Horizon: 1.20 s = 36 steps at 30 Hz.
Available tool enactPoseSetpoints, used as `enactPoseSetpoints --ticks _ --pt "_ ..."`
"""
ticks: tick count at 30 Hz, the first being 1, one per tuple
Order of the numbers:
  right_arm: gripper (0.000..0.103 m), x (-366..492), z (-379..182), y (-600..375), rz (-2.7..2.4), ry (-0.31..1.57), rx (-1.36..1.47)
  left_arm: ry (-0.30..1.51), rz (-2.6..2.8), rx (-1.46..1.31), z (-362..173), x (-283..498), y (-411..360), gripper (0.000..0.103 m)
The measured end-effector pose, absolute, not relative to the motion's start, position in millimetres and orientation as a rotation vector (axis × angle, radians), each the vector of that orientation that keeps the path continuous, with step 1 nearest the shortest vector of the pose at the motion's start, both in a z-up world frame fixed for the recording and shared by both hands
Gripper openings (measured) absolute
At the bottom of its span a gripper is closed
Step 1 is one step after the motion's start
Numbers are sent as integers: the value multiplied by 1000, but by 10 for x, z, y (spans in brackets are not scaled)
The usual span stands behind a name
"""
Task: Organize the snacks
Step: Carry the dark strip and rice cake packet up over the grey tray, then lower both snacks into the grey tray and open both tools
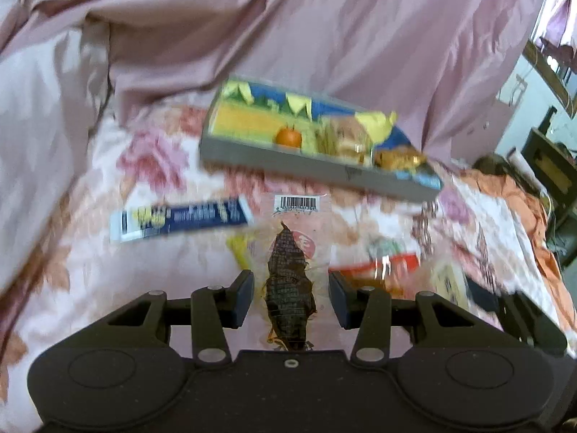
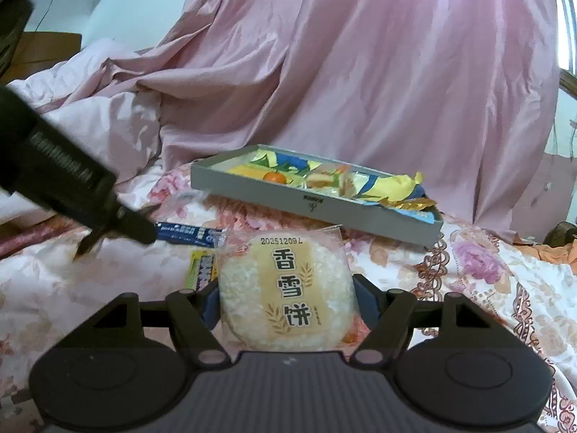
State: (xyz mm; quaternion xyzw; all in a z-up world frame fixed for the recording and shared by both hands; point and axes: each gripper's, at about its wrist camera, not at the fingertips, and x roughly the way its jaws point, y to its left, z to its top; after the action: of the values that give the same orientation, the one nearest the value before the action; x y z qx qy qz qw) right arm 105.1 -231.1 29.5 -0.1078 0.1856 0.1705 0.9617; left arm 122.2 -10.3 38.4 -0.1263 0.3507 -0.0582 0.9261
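Setting: snacks are spread on a floral bedspread [image 2: 468, 270], with pink fabric [image 2: 360, 72] draped behind.
Left gripper [image 1: 291, 297]: jaws are held apart; a clear packet of dark dried snack [image 1: 290, 288] lies between the fingers, and contact cannot be told.
Right gripper [image 2: 286, 305]: a rice cracker packet [image 2: 286, 292] printed in Chinese is clamped between the fingers, raised above the bedspread.
Tray [image 2: 317, 209]: a grey shallow box is seen further back on the bed, already filled with yellow and blue wrapped snacks and a small orange fruit [image 2: 274, 176].
Loose items: a blue stick packet [image 1: 184, 218] lies left of the dried snack; a red packet [image 1: 378, 270] is blurred at right.
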Motion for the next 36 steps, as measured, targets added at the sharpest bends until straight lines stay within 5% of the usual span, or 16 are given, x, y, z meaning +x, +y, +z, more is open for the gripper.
enactPoseSetpoints --ticks 20,36 --pt "76 2105 674 -2413 292 169 -196 577 -76 -237 622 2562 -396 48" --pt "76 2894 265 -2722 118 94 -107 566 -58 -187 444 3386 -588 48"
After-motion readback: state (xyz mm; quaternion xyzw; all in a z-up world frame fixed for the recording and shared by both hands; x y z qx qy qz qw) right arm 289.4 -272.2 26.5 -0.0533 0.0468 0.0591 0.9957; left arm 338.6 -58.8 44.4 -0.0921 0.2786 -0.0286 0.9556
